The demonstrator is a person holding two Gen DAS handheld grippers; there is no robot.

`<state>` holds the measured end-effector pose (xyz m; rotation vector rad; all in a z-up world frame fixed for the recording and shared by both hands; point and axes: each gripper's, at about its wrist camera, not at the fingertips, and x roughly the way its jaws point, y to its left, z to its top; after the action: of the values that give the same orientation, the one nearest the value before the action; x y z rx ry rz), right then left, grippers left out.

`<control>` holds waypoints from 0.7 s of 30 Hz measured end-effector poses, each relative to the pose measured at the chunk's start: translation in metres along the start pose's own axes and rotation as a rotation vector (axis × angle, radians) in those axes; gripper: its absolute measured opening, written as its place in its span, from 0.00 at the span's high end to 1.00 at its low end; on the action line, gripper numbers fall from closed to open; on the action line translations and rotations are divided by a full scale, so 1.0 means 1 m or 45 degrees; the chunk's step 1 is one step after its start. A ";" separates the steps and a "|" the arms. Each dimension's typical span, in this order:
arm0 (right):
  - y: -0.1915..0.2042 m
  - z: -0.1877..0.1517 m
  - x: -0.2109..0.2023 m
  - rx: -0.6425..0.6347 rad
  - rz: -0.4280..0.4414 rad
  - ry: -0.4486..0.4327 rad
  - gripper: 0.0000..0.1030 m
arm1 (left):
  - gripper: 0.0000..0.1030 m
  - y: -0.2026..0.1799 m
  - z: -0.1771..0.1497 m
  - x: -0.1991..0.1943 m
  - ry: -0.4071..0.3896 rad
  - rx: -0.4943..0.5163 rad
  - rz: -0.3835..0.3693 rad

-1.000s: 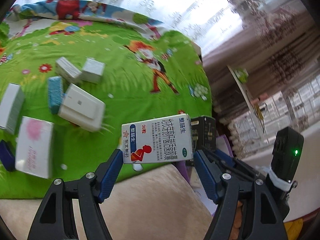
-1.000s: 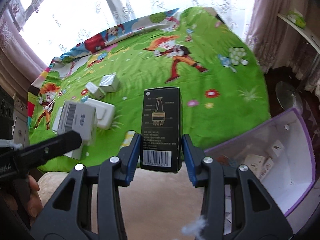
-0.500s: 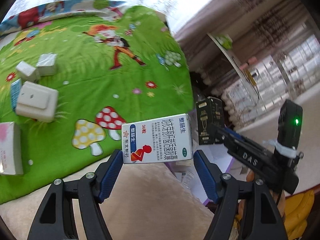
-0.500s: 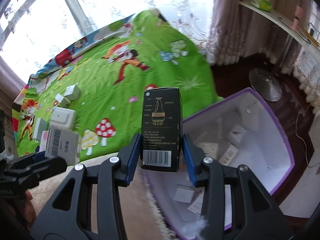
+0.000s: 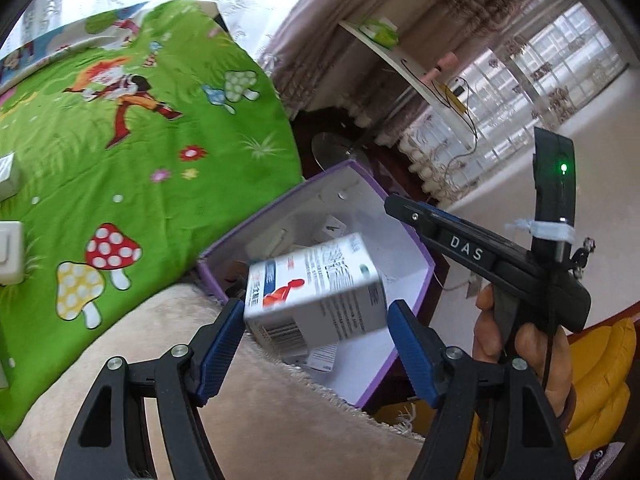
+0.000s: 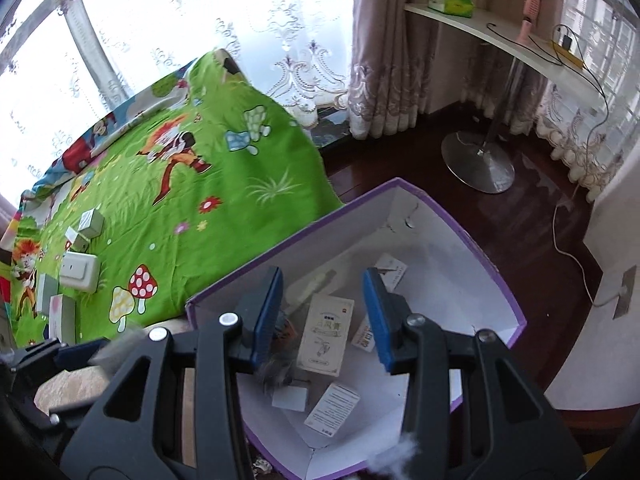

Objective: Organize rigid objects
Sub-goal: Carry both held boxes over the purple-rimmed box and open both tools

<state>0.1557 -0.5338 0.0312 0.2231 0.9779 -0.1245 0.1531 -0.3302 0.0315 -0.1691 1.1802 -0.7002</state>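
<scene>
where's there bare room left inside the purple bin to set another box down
Inside the purple bin, the white floor along the far wall and right side is bare. The middle and near part are crowded with small boxes.

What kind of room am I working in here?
Most likely a bedroom at home. A bright green cartoon-print bedspread covers what looks like a bed, embroidered lace curtains hang at a bay window, and a curved white shelf carries small personal items.

Left gripper (image 5: 316, 332) jaws apart, right gripper (image 6: 324, 316) likewise
</scene>
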 end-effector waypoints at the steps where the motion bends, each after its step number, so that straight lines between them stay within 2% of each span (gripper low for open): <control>1: -0.002 0.000 0.000 0.012 -0.004 -0.002 0.55 | 0.26 -0.002 -0.001 0.002 0.011 0.003 -0.002; 2: -0.006 0.001 0.000 0.027 -0.009 0.002 0.55 | 0.22 -0.002 -0.002 0.004 0.027 0.001 -0.006; 5: -0.009 0.001 0.002 0.044 0.003 0.013 0.55 | 0.20 0.003 -0.002 0.006 0.051 -0.035 -0.019; 14: 0.008 -0.002 0.003 -0.010 0.045 0.037 0.55 | 0.20 0.017 -0.006 -0.020 -0.042 0.009 0.050; 16: 0.015 -0.004 0.004 -0.025 0.055 0.044 0.55 | 0.20 0.027 -0.008 -0.028 -0.050 -0.014 0.095; 21: 0.040 -0.006 0.003 -0.087 0.094 0.054 0.55 | 0.20 0.060 -0.014 -0.050 -0.105 -0.118 0.117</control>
<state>0.1609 -0.4940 0.0309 0.1994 1.0132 -0.0193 0.1558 -0.2506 0.0371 -0.2178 1.1348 -0.5537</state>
